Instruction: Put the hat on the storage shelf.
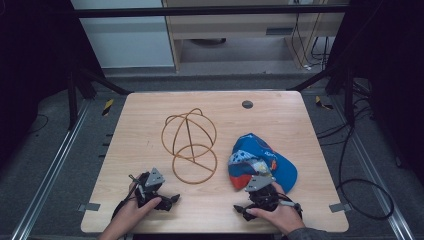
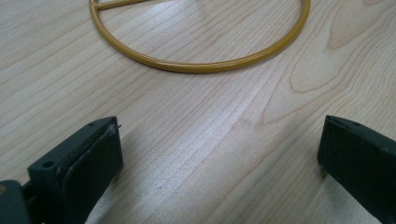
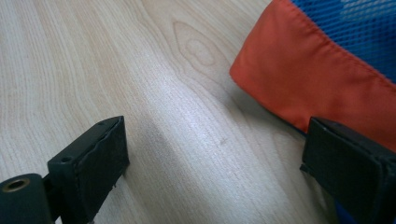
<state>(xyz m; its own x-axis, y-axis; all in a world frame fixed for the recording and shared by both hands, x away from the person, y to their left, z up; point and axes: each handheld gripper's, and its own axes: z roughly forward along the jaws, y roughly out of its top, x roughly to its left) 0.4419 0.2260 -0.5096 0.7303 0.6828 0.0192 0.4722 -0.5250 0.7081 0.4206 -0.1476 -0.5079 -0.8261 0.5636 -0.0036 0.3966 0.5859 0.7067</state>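
Mesh cap [image 1: 262, 162] (orange trim), round wire frame [image 1: 190, 145]

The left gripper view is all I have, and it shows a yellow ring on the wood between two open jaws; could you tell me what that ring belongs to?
Observer: It is the base of a wire hat stand whose upper hoops form a dome, seen from the high view.
Operator: Thank you. Is there anything else on the table?
Observer: Yes, a blue and orange cap lies to the right of the stand.
Operator: And where is the other gripper, please?
Observer: The right gripper sits at the cap's near edge, jaws open, with the orange brim beside one jaw.
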